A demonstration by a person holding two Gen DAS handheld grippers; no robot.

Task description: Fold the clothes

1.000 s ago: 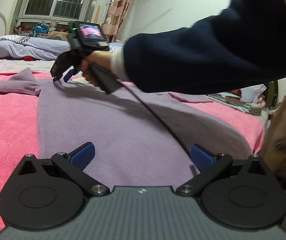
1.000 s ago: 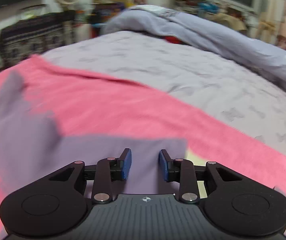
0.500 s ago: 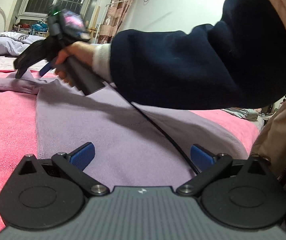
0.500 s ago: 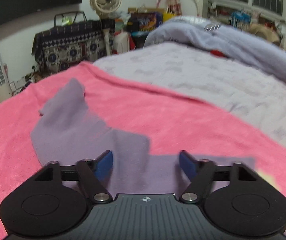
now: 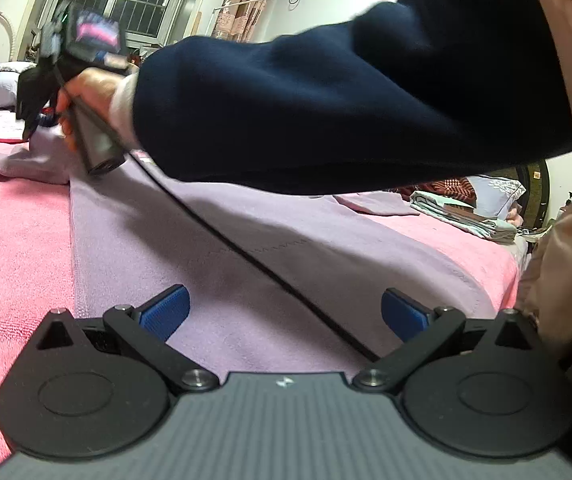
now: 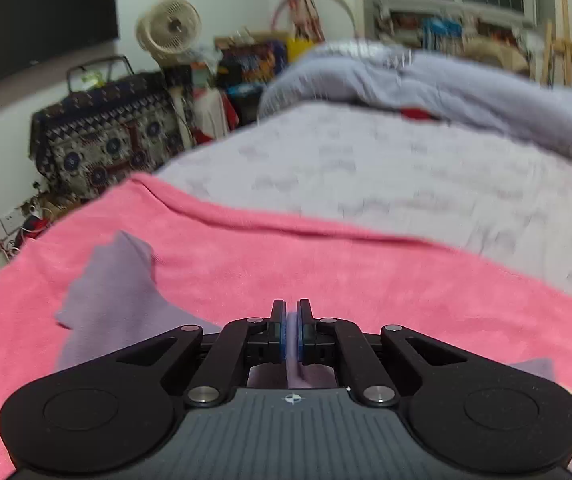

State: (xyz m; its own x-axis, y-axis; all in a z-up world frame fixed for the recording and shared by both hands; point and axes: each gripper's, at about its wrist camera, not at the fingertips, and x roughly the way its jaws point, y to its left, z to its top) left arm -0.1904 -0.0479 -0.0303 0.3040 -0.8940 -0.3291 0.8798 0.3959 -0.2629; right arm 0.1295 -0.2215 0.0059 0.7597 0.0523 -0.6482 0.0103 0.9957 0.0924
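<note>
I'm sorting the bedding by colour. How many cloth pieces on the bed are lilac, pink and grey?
Lilac garment: 1
Pink blanket: 1
Grey sheet: 1
Grey duvet: 1
Total: 4

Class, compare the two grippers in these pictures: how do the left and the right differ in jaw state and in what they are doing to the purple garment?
The left gripper has its jaws wide apart, with nothing between them; the right gripper has just been closing and now pinches a fold of the purple garment. The left hovers over the garment's near hem; the right grips near its far end. Both have blue pads and black linkages.
</note>
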